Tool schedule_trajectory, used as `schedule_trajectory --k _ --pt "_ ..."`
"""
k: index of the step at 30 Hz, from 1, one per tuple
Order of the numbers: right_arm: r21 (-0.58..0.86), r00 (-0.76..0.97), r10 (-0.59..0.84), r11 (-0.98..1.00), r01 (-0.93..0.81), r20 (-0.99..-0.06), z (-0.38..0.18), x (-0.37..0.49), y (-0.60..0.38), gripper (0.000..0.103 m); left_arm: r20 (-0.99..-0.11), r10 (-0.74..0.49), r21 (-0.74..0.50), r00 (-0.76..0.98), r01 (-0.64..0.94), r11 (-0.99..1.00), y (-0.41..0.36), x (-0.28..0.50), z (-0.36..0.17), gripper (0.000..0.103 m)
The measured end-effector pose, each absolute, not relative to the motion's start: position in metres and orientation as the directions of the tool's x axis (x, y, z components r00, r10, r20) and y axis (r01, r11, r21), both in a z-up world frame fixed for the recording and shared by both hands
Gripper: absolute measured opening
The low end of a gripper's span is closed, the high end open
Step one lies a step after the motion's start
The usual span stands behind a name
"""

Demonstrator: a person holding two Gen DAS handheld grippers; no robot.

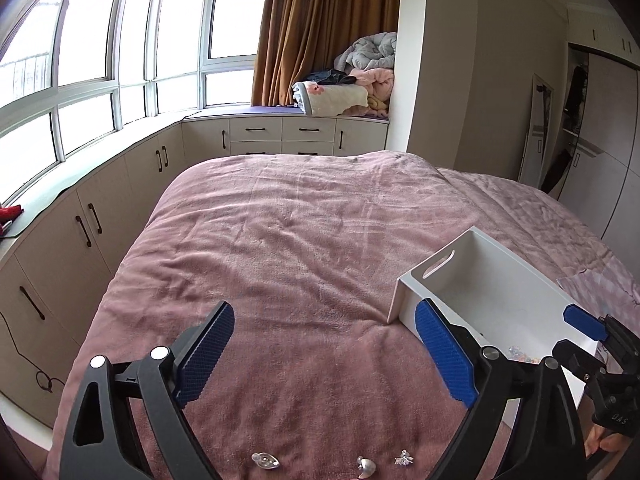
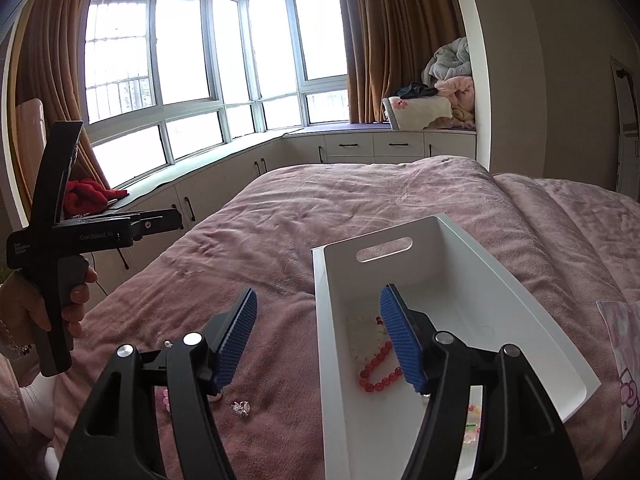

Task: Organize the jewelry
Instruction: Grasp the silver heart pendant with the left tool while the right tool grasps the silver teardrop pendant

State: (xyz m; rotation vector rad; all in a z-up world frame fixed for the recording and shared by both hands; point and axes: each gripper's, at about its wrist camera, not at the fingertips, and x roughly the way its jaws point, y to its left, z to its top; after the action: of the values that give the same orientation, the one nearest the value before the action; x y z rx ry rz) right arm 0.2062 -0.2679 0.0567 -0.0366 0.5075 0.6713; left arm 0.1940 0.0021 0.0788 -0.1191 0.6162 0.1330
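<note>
Silver bits nearest: three small pieces on the pink bedspread (image 1: pixel 304 240) at 6 o'clock in the left wrist view – oval brooch (image 1: pixel 265 460), heart-ish piece (image 1: pixel 366 467), sparkly charm (image 1: pixel 403 458).
Left tool (image 1: pixel 324 356) over them, jaws wide, nothing between the pads.
Right tool (image 2: pixel 318 338) jaws apart, nothing gripped; left pad over the bedspread, right pad inside the white bin (image 2: pixel 328 340), straddling its near-left wall.
Below the right tool, 7 o'clock: crystal charm (image 2: pixel 241 407) loose on the bedspread.
Inside the bin: red bead bracelet (image 2: pixel 378 368) on the floor, just beside the right pad; pale card (image 2: pixel 362 338) under it.
Bin sits at 3–4 o'clock of the left tool.
Far: cabinets (image 1: pixel 256 136), bay window (image 2: pixel 180 68), brown curtain (image 1: pixel 328 28), blankets pile (image 1: pixel 360 76) at 12–1 o'clock.
</note>
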Motion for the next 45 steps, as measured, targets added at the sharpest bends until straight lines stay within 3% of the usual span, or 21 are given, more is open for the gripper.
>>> schedule_trajectory --k 7,20,30,38,41,44,45 --pt "0.015 0.656 0.615 0.734 -0.679 -0.438 0.057 0.178 -0.226 0.069 -0.62 0.143 -0.048 0.771 -0.219 0.974 0.039 0.163 0.053 0.094" --pt "-0.129 0.556 0.578 0.615 -0.778 -0.598 0.0 0.158 -0.146 0.069 -0.686 0.188 -0.054 0.703 -0.306 0.95 0.082 0.132 -0.001 0.094" --pt "-0.089 0.431 0.531 0.551 -0.83 -0.73 -0.051 0.164 -0.112 0.05 -0.72 0.192 0.036 0.666 -0.241 0.97 0.073 0.129 -0.047 0.094" --pt "-0.082 0.385 0.466 0.548 -0.833 -0.796 -0.077 0.173 -0.103 0.045 -0.756 0.168 0.073 0.633 -0.173 0.982 0.055 0.142 -0.077 0.092" --pt "-0.046 0.351 0.464 0.551 -0.833 -0.813 -0.082 0.179 -0.101 0.032 -0.778 0.149 0.079 0.611 -0.141 0.987 0.05 0.146 -0.088 0.078" --pt "-0.01 0.317 0.468 0.55 -0.835 -0.825 -0.086 0.183 -0.101 0.027 -0.777 0.131 0.072 0.616 -0.119 0.99 0.045 0.147 -0.092 0.074" --pt "0.0 0.307 0.473 0.543 -0.84 -0.826 -0.087 0.183 -0.101 0.022 -0.776 0.123 0.07 0.619 -0.109 0.992 0.043 0.147 -0.093 0.067"
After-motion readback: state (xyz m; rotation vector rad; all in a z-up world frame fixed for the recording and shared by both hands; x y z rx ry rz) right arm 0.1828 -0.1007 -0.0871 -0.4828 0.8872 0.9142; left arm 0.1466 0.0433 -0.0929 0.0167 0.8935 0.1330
